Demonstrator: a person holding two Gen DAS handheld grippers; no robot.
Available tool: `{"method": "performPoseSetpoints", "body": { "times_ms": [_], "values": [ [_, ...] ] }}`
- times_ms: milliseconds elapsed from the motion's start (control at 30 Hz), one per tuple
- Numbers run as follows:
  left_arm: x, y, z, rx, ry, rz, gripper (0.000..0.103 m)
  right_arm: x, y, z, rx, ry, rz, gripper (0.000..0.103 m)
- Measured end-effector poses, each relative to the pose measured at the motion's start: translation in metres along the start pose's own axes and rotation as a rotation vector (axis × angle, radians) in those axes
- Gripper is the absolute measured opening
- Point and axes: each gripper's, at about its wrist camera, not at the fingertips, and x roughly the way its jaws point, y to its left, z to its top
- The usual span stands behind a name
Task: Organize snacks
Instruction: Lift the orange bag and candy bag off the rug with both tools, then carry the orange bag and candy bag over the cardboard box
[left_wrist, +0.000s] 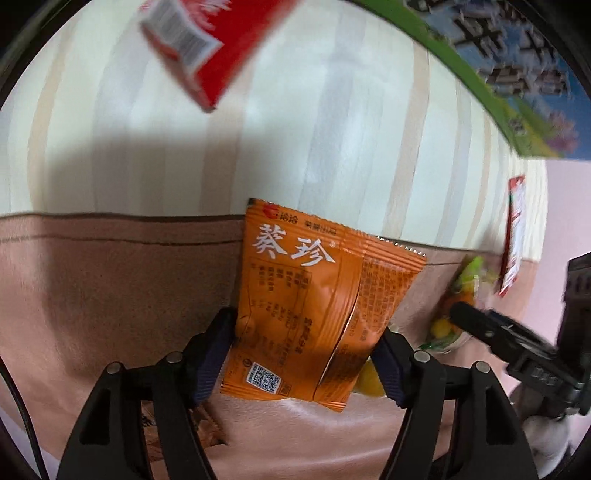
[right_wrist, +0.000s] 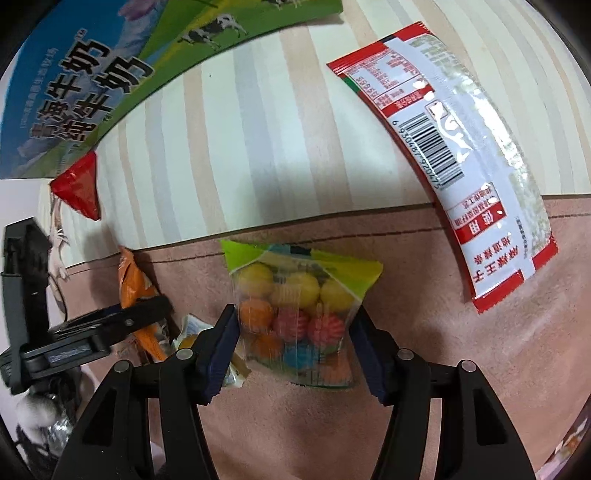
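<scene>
An orange snack packet stands upright between the fingers of my left gripper, creased along its middle seam. Both blue pads lie against its sides, and its far end reaches the edge of the pink mat. My right gripper is shut the same way on a clear bag of coloured candy balls with a green top, held over the same mat. The two grippers are close side by side. In the right wrist view the orange packet shows edge-on at the left. In the left wrist view the candy bag shows at the right.
A long red-and-white packet lies across the mat's edge at the right. A small white-and-yellow packet lies beside the candy bag. On the striped cloth are a blue-green milk carton, a red box and a red wrapper.
</scene>
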Motion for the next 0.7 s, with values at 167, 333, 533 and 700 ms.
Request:
{"method": "performPoseSetpoints", "body": {
  "times_ms": [167,333,533,700],
  "values": [
    [-0.017,0.013,-0.015,0.000,-0.037,0.029,0.056,0.005,0.012,-0.005,0.006,-0.025,-0.043,0.056],
    [-0.027,0.010,-0.032,-0.001,-0.061,0.017,0.054,0.002,0.018,-0.010,-0.003,-0.044,-0.063,0.054],
    [-0.064,0.004,-0.040,0.030,-0.118,-0.002,0.054,-0.014,0.022,-0.020,-0.005,-0.068,-0.012,0.053],
    [-0.106,-0.005,-0.044,0.061,-0.192,-0.047,0.054,-0.042,0.034,-0.028,-0.022,-0.108,0.070,0.052]
  ]
}}
